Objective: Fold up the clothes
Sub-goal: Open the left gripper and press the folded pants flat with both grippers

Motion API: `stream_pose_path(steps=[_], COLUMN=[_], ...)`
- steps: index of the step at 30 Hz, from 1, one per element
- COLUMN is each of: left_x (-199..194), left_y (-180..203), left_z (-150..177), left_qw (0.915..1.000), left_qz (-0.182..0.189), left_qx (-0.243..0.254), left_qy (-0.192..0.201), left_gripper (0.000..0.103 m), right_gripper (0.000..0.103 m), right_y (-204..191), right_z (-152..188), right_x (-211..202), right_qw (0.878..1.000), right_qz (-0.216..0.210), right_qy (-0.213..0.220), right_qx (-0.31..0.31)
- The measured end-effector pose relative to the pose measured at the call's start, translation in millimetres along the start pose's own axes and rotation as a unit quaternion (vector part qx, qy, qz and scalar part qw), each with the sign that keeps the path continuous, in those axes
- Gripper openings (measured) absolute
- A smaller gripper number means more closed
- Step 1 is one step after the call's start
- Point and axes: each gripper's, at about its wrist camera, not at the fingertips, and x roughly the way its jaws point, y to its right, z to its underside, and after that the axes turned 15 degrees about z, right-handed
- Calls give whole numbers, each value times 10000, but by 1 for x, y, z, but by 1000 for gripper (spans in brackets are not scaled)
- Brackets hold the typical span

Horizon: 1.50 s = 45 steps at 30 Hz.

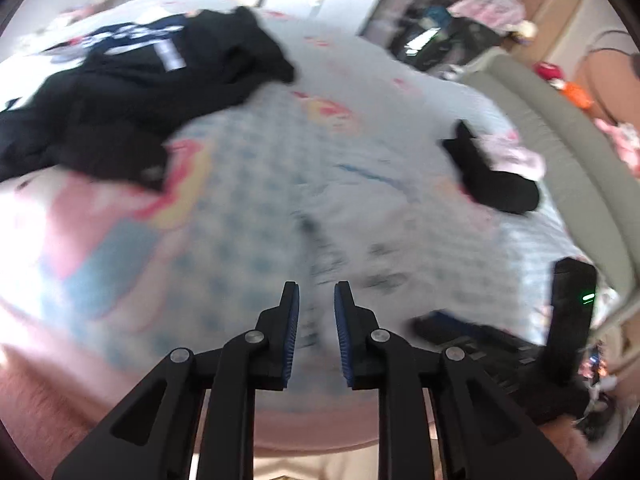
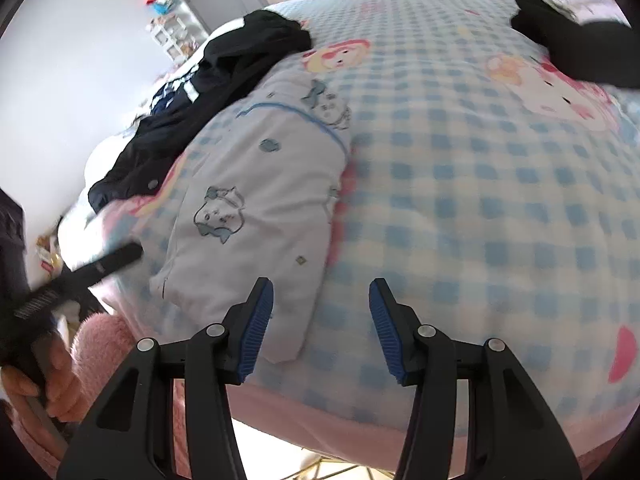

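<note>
A white garment (image 2: 260, 200) with small cartoon prints and blue piping lies folded lengthwise on the blue-checked bed cover (image 2: 480, 200). My right gripper (image 2: 321, 282) is open just above the garment's near end, with its left finger over the cloth and nothing pinched. In the blurred left wrist view, my left gripper (image 1: 317, 286) hovers over the same garment (image 1: 352, 208). Its jaws stand a narrow gap apart with nothing between them. A hand (image 2: 60, 380) holds the left gripper, whose fingers (image 2: 108, 262) show at the left edge of the right wrist view.
A heap of dark clothes (image 1: 120, 92) (image 2: 220, 80) lies at the bed's far left. A black item (image 1: 492, 176) (image 2: 580, 48) sits at the right. A grey padded bed edge (image 1: 540, 120) runs along the right, with a person (image 1: 608, 64) beyond it. The bed's pink border (image 2: 320, 420) is nearest me.
</note>
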Motion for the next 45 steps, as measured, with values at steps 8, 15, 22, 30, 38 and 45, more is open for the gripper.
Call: stream_pose_path(steps=[8,15,22,30,38,45], left_x=[38,33,87,106,78,89], left_y=[-21,0,2,-30,-24,-1], left_z=[12,-47,-55,-24,-38,-72], left_qw=[9902,9991,9981,9943,9947,9985], left_qz=[-1162,-362,-335,-769,-887,-325], left_qx=[-264,221,233,6,39,431], left_qy=[-727,-11,-465,-739,-528,-98], left_gripper=[27,27,27,29,28,28], right_gripper=[51,51,50,51,51,51], right_y=[-7,20,-17,-16,18,14], right_z=[6,-47,-96,-77,-80,-95], right_x=[8,-14,22,60,21,21], right_qw=[9999,9975,9980,9975,9974,9975], right_qz=[-34,390,250,328,530,334], right_qy=[-72,583,407,0,475,610], right_qx=[-108,116,-420,-624,-90,-81])
